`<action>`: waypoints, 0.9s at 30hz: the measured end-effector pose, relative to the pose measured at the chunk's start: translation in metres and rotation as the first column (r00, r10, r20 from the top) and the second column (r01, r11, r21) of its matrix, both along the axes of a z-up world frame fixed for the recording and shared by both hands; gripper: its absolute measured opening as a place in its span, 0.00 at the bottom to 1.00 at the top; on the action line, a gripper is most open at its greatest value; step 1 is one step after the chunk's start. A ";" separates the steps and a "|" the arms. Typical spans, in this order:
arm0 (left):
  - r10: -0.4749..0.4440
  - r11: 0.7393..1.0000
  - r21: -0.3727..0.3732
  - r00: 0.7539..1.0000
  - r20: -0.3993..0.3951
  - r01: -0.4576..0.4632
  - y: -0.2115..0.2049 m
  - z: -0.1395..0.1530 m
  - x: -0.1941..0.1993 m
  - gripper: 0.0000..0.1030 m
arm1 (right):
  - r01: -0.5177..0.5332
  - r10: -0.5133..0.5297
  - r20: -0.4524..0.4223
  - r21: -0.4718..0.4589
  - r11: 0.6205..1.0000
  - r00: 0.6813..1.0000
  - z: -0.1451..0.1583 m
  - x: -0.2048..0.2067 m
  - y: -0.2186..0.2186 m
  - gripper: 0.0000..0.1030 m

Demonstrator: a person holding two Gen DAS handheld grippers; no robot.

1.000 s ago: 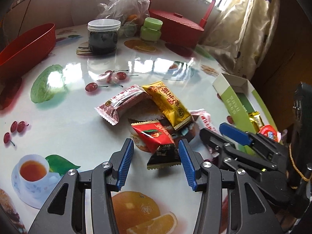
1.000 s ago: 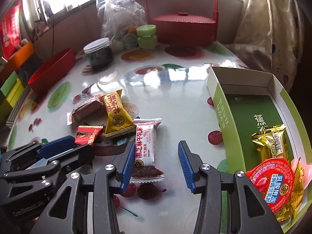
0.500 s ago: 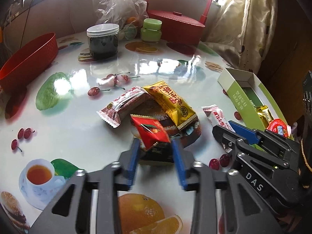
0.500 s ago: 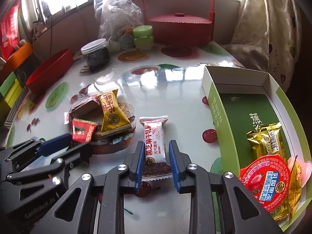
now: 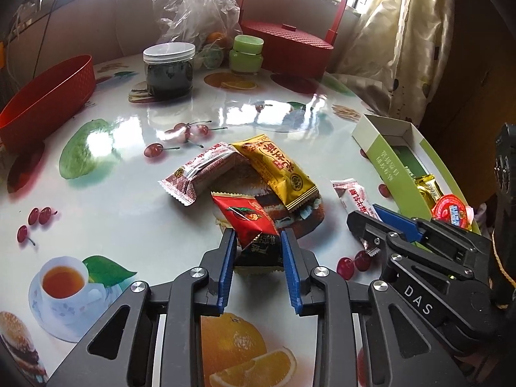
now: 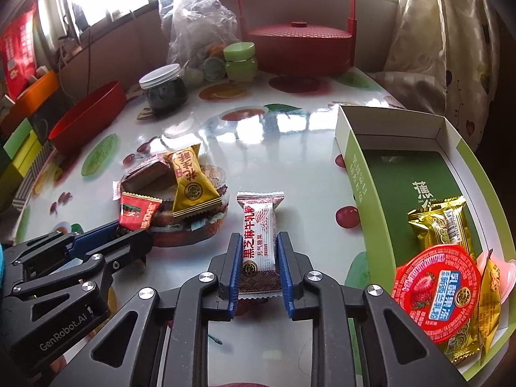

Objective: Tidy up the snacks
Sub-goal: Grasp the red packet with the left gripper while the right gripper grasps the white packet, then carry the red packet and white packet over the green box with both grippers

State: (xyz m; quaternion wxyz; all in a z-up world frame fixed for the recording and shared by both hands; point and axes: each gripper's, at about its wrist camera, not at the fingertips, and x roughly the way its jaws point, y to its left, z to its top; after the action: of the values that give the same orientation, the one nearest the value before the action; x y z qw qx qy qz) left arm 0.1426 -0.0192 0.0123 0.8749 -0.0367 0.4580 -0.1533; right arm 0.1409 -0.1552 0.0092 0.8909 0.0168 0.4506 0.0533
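Right wrist view: white packet [image 6: 258, 242] is being clamped by right gripper [image 6: 259, 251], red packet [image 5: 250, 222] by left gripper [image 5: 258, 258]; both should be lifted level toward the box [image 6: 361, 174] at the table [image 6: 306, 167] edge.

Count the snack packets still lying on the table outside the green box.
4: red packet in the left gripper, white bar in the right gripper, yellow packet, pink-white packet. Others may hide underneath.

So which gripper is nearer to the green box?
Right. The right gripper, shut on a white snack, sits beside the green box; the left gripper is farther away, shut on a red snack.
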 end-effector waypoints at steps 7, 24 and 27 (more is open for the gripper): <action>-0.001 1.000 -0.008 1.000 0.018 0.001 0.001 0.006 -0.006 0.29 | -0.010 0.010 0.009 0.011 1.000 1.000 0.004 -0.007 0.000 0.19; -0.009 1.000 -0.022 0.997 0.072 0.010 -0.001 0.024 -0.027 0.29 | -0.002 -0.001 0.046 0.053 0.999 0.999 0.019 -0.035 -0.012 0.18; -0.013 1.000 -0.025 0.997 0.081 0.015 -0.002 0.029 -0.030 0.29 | 0.003 -0.007 0.061 0.062 0.998 0.998 0.025 -0.040 -0.016 0.18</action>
State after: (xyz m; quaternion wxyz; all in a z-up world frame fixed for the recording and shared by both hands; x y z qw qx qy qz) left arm 0.1129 -0.0215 0.0415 0.8911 -0.0383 0.4204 -0.1667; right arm 0.1009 -0.1714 0.0342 0.9036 0.0438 0.4211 0.0656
